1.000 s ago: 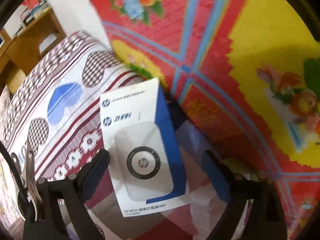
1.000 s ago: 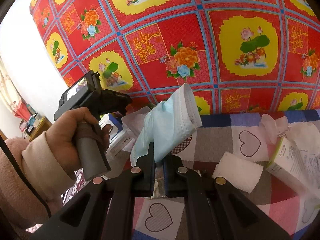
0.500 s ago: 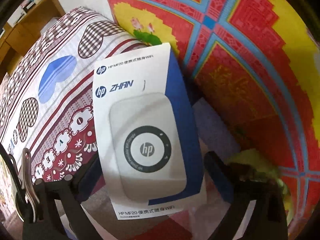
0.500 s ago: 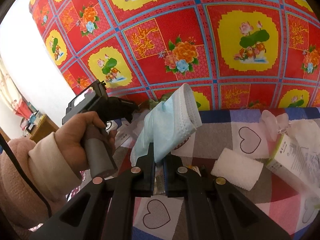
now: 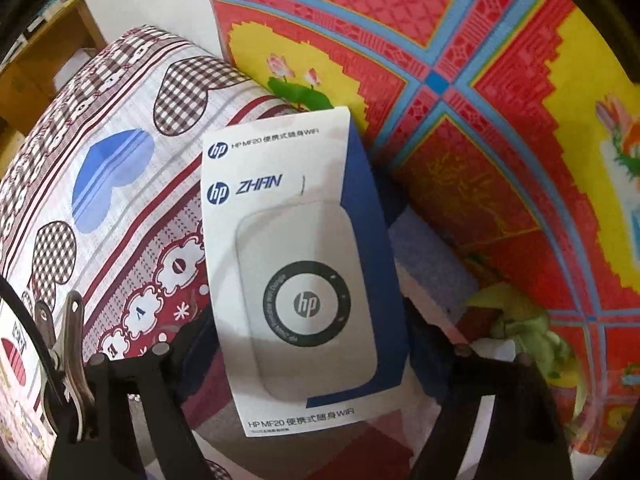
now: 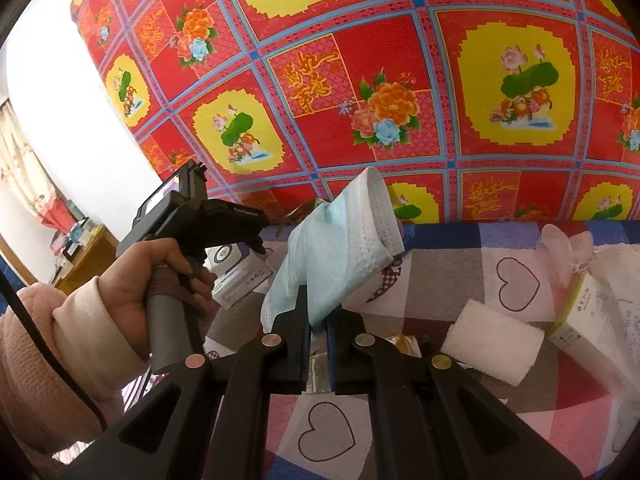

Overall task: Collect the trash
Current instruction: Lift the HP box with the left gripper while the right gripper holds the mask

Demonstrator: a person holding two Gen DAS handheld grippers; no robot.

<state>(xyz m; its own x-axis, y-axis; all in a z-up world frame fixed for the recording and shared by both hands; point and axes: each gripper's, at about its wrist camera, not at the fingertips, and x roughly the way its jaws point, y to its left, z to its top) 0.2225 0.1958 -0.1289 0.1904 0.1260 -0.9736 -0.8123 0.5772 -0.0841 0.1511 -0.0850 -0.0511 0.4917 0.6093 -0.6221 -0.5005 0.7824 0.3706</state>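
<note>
Inspecting both views, we are finding the right hand-held gripper [image 6: 316, 320] clamping a blue face mask [image 6: 340, 248] aloft, seemingly for disposal, while the left hand-held gripper [image 5: 320, 344] is straddling, jaws apart, the white HP box [image 5: 296, 264] lying on the bed [image 5: 120, 128].

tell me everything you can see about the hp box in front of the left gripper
The HP box is a flat white carton with a blue right side. Its face shows two HP logos, "ZHAN", "HP MF20" text and a rounded white device with a dark ring around a centre logo. It looks closed and undamaged, lying face up on the patterned bedsheet, its far end close to the red floral cloth. The left gripper straddles it, open; no contact is visible.
</note>
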